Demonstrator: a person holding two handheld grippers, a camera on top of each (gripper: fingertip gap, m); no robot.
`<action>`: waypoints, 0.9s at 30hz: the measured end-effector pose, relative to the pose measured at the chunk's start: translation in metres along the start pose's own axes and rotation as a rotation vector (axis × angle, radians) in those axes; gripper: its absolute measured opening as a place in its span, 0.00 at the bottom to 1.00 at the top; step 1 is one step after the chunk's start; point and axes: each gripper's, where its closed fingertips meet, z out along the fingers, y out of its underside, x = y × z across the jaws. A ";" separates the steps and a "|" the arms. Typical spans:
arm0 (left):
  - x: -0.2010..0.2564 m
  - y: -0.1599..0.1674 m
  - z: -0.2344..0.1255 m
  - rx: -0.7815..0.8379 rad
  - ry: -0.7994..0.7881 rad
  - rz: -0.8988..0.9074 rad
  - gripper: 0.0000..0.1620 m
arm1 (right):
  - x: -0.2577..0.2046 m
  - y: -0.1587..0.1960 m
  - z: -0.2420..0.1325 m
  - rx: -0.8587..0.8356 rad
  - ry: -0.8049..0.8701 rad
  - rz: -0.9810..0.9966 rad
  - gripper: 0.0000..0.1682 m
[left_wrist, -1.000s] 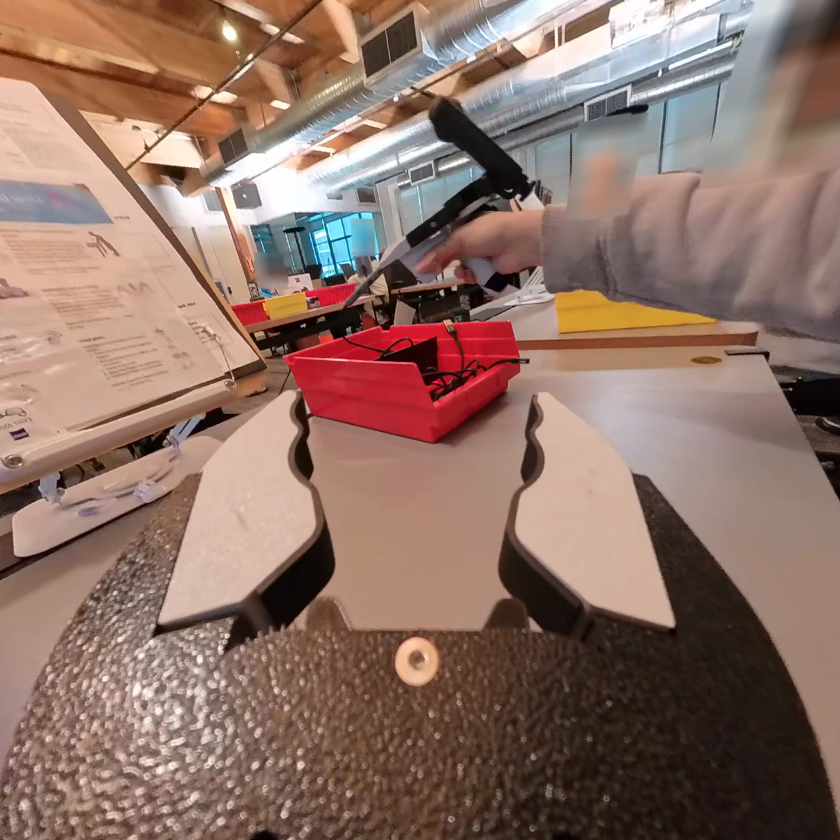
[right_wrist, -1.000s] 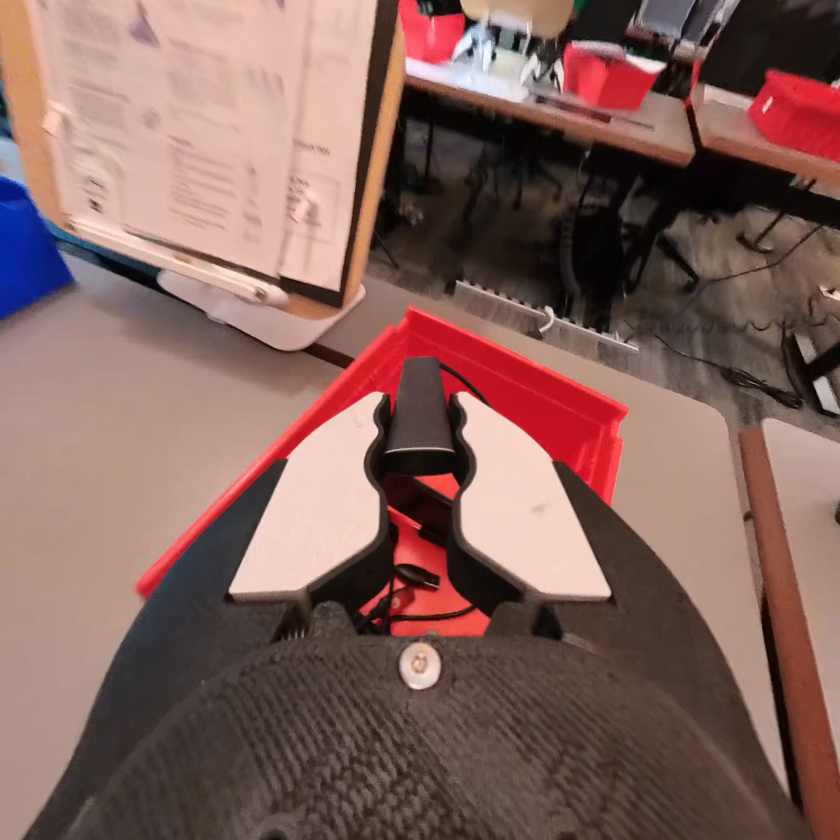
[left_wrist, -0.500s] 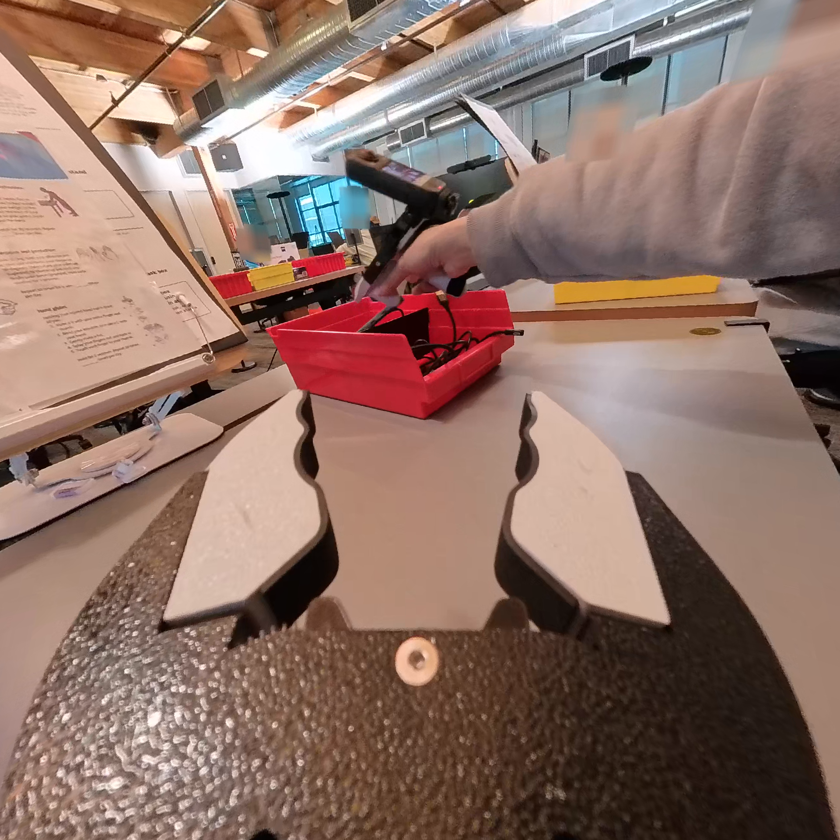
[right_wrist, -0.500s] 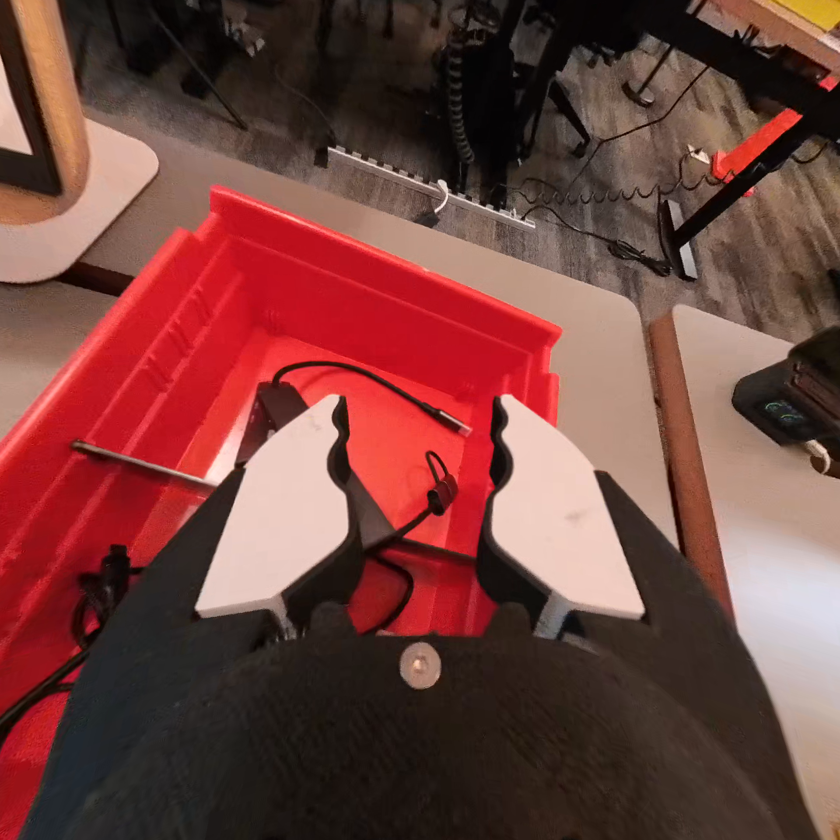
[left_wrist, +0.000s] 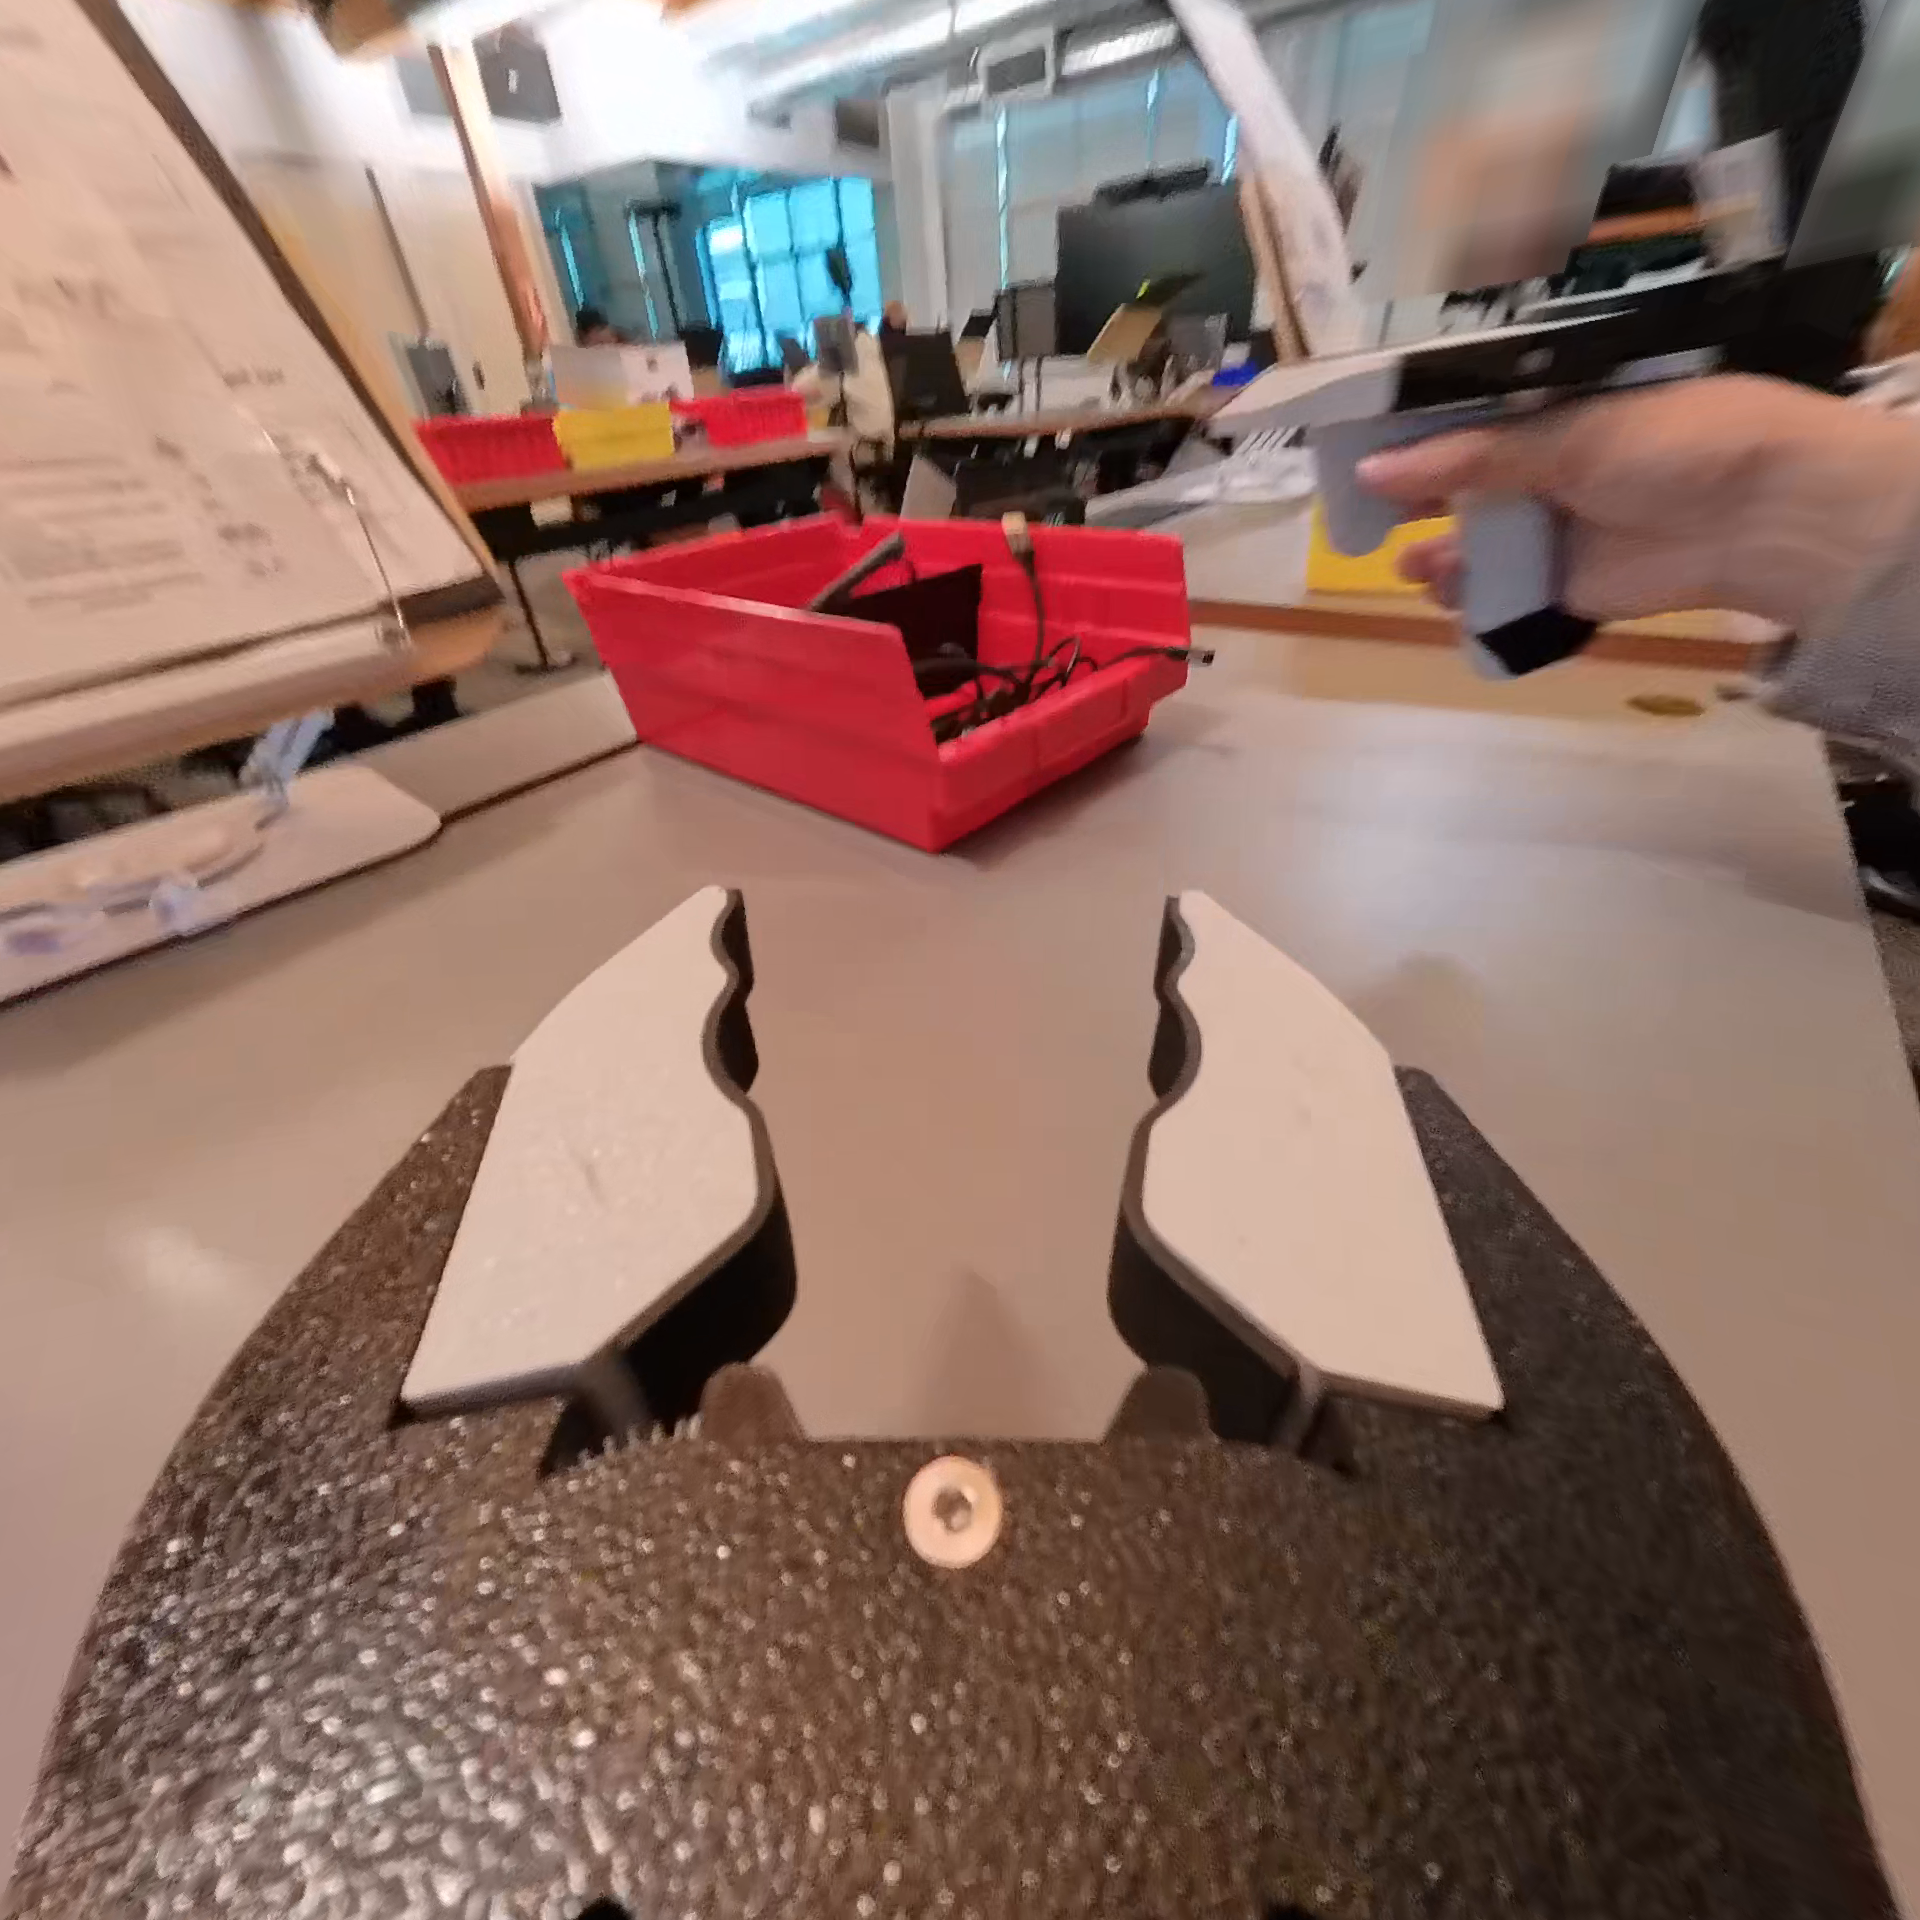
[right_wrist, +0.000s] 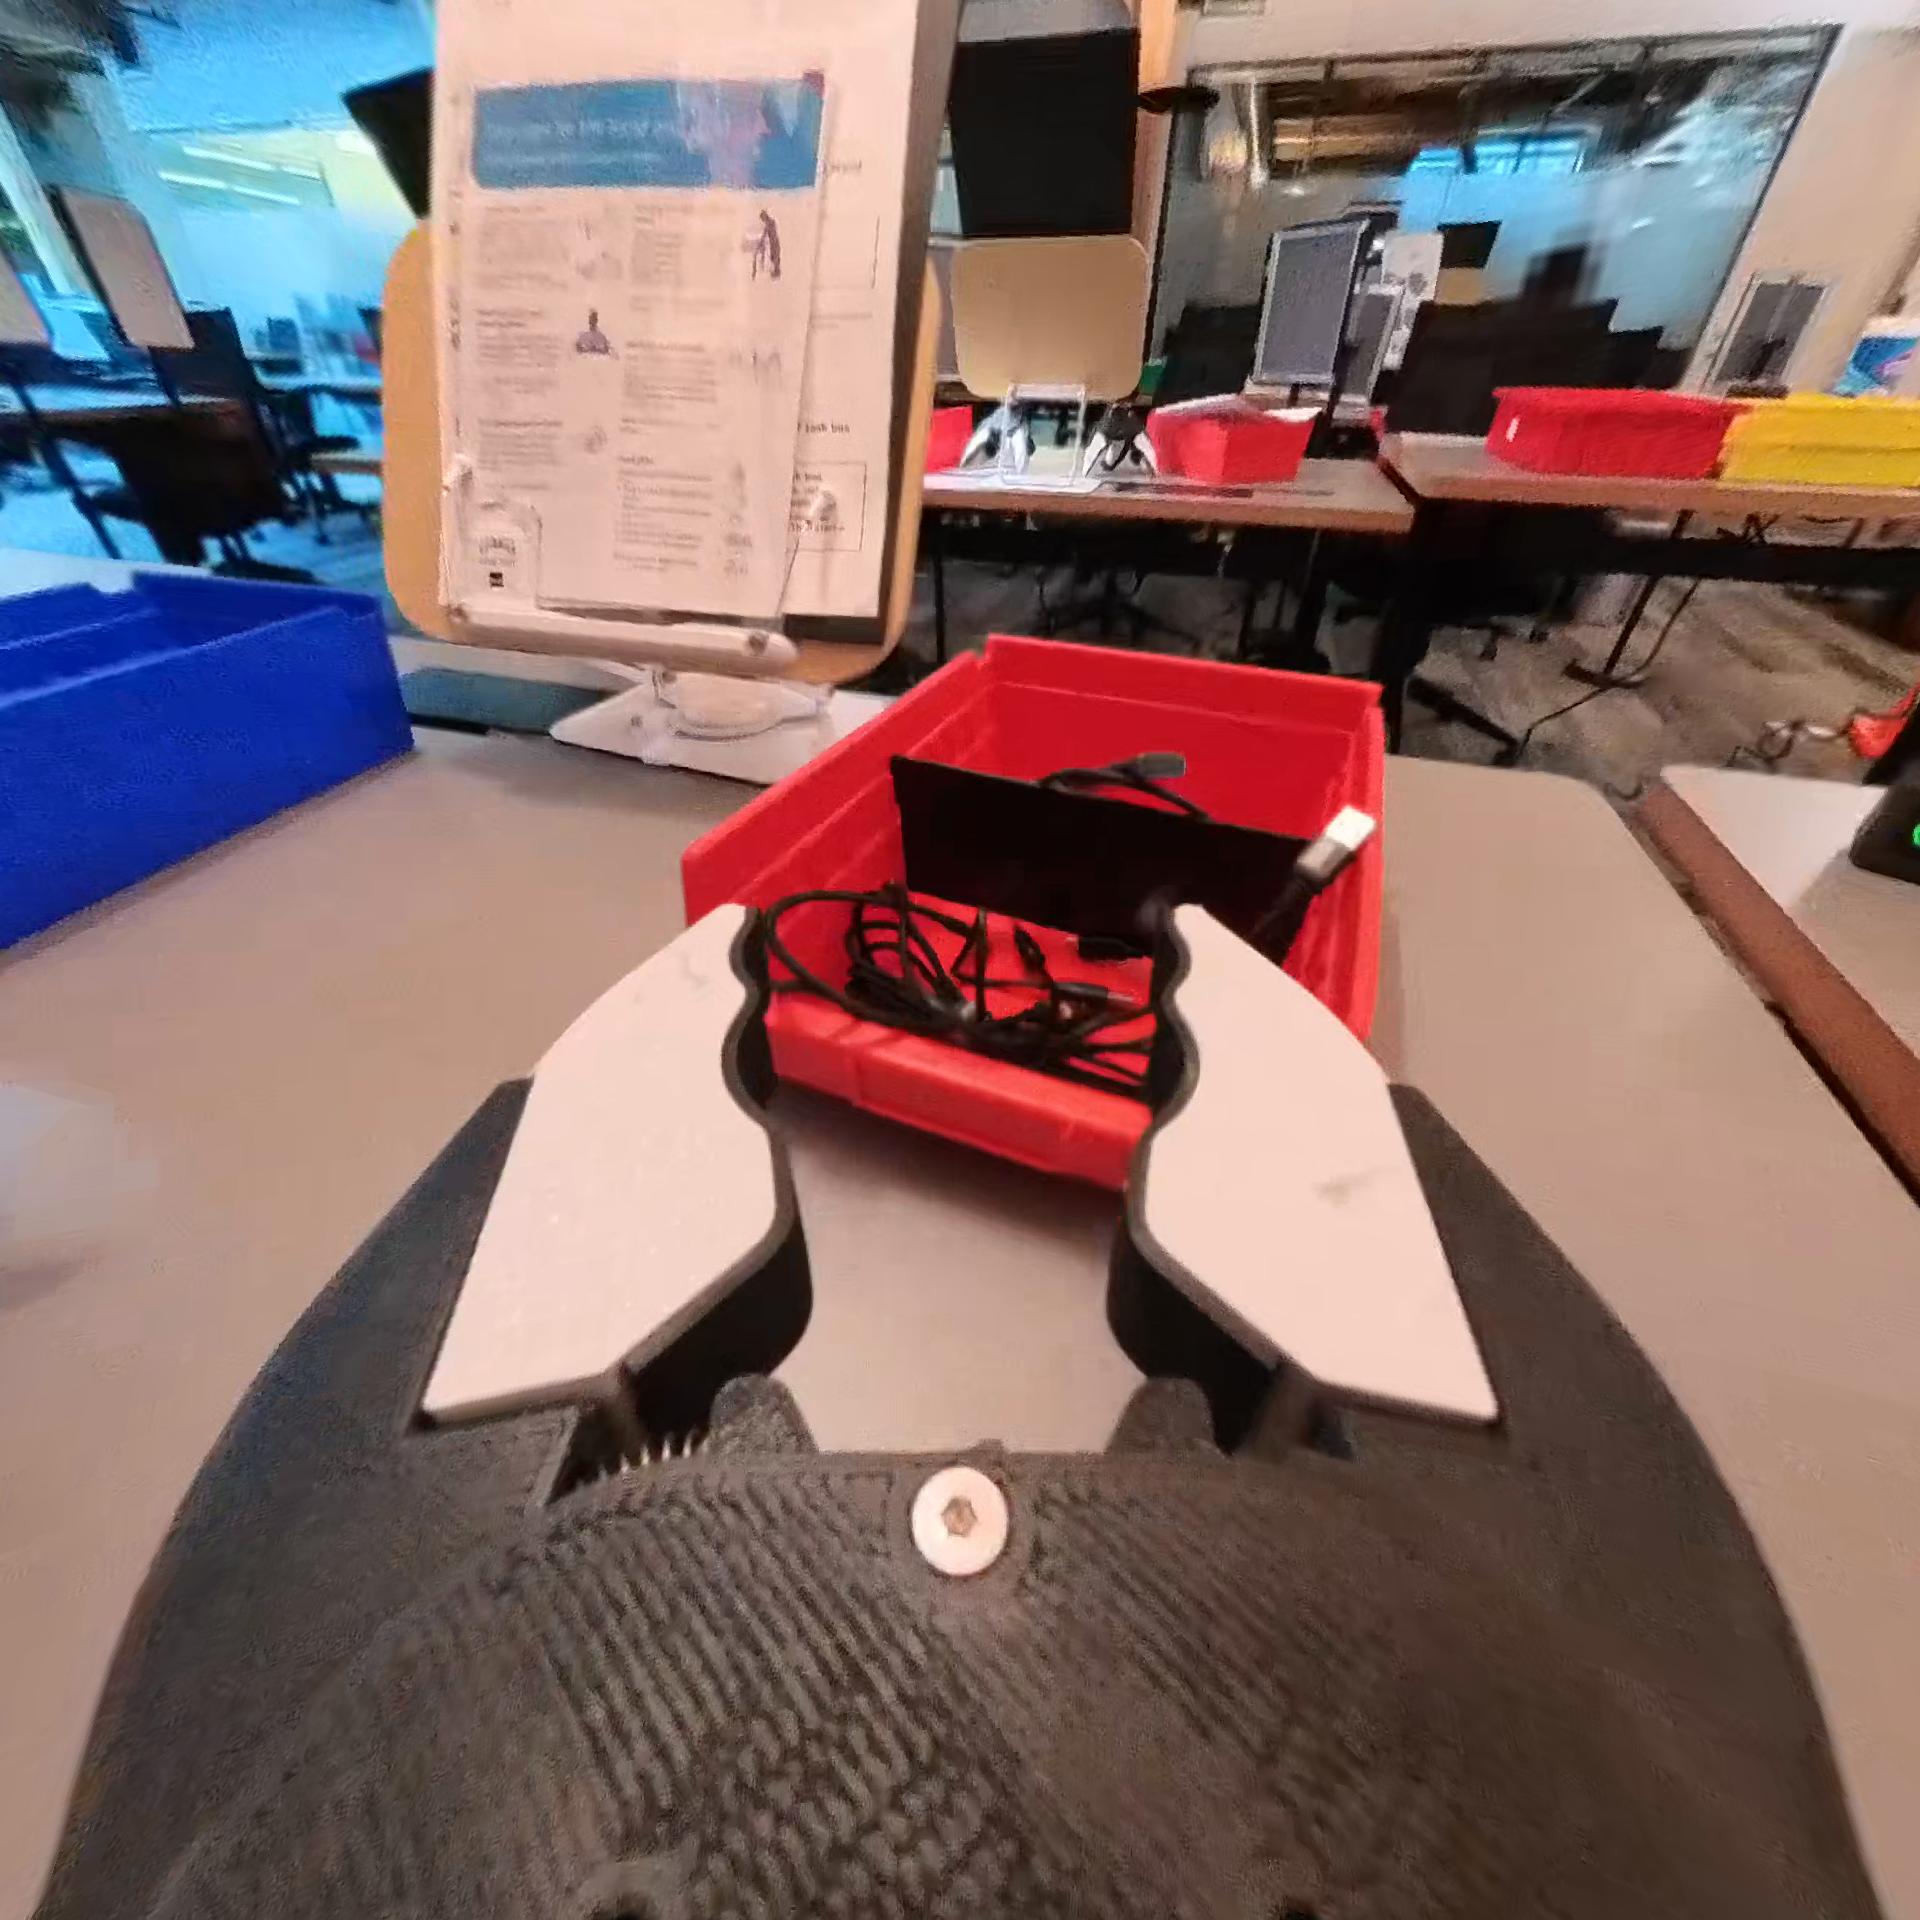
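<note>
A red bin (left_wrist: 831, 717) stands on the grey table (left_wrist: 1351, 883), ahead of my left gripper (left_wrist: 951, 914), which is open and empty low over the table. The bin holds tangled black cables (right_wrist: 935, 977), a flat black panel (right_wrist: 1081, 852) standing upright, and a silver USB plug (right_wrist: 1340, 842) that sticks up at its right side. My right gripper (right_wrist: 956, 935) is open and empty, level, just in front of the bin's near wall (right_wrist: 987, 1101). In the left wrist view a hand (left_wrist: 1662, 488) holds the right gripper (left_wrist: 1247, 410) to the right of the bin.
A document stand with papers (right_wrist: 644, 364) stands left of and behind the bin, on a white base (left_wrist: 260, 831). A blue bin (right_wrist: 156, 727) sits at far left. A second table with a wooden edge (right_wrist: 1787, 987) adjoins on the right, bearing a black device (right_wrist: 1896, 831).
My right gripper held a black object a second ago, opened over the bin's inside, and has now drawn back and levelled in front of it, empty. My left gripper stayed open.
</note>
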 end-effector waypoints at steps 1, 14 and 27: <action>0.001 0.008 0.004 -0.060 -0.021 -0.003 0.45 | -0.001 0.009 -0.009 -0.023 0.008 0.008 0.44; -0.016 -0.003 0.170 -0.336 -0.250 -0.013 0.44 | 0.041 0.016 -0.036 -0.066 0.096 0.051 0.48; -0.068 0.023 0.222 -0.475 -0.404 0.032 0.05 | 0.031 0.004 -0.035 -0.026 0.037 0.073 0.42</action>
